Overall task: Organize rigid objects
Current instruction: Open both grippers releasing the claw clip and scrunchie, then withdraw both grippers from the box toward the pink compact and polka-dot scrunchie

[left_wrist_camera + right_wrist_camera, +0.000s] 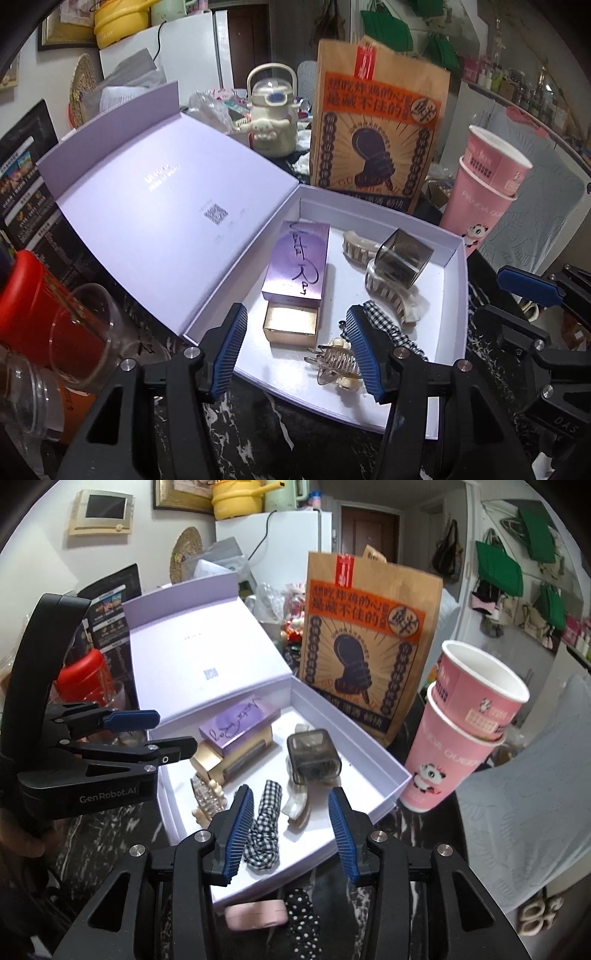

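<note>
The pink compact (pixel 256 914) lies on the dark table just outside the lilac box's (pixel 391 766) near wall, beside a dotted scrunchie (pixel 303 915). I judge it light, stiff, slick; I'd pinch its flat faces. My right gripper (pixel 291 834) and left gripper (pixel 297 354) both hang apart, empty.

Paper bag (pixel 369 653), cups (pixel 461 738) crowd box (pixel 373 753) far side; near side open
</note>
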Demonstrator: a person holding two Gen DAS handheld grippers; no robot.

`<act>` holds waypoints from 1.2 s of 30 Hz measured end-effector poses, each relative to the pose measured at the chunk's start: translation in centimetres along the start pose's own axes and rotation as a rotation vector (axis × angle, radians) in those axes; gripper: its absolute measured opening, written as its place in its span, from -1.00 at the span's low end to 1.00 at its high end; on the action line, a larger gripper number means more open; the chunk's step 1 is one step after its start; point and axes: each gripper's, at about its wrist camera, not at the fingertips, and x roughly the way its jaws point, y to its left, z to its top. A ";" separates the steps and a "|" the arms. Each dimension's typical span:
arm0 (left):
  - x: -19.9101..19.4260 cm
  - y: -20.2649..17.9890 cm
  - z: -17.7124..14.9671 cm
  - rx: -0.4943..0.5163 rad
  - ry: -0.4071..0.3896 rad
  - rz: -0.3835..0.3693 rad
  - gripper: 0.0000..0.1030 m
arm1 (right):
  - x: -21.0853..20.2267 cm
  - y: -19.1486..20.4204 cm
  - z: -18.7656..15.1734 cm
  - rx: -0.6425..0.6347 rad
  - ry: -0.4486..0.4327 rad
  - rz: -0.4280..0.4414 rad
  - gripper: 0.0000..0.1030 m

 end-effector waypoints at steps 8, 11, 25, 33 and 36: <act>-3.5 -0.3 0.7 -0.005 -0.077 0.003 0.71 | -2.9 0.4 0.4 -0.017 -0.052 -0.016 -0.18; -4.5 -0.4 0.8 -0.007 -0.095 0.000 0.71 | -4.2 0.5 0.4 -0.023 -0.073 -0.020 -0.09; -9.9 -1.8 -0.9 0.007 -0.166 -0.004 0.71 | -9.2 1.3 -1.1 -0.033 -0.150 -0.036 -0.03; -11.9 -3.0 -2.6 0.019 -0.176 -0.019 0.71 | -11.5 1.8 -3.1 -0.032 -0.163 -0.043 0.03; -12.5 -3.5 -3.4 0.026 -0.179 -0.029 0.71 | -12.1 2.0 -3.8 -0.030 -0.162 -0.047 0.03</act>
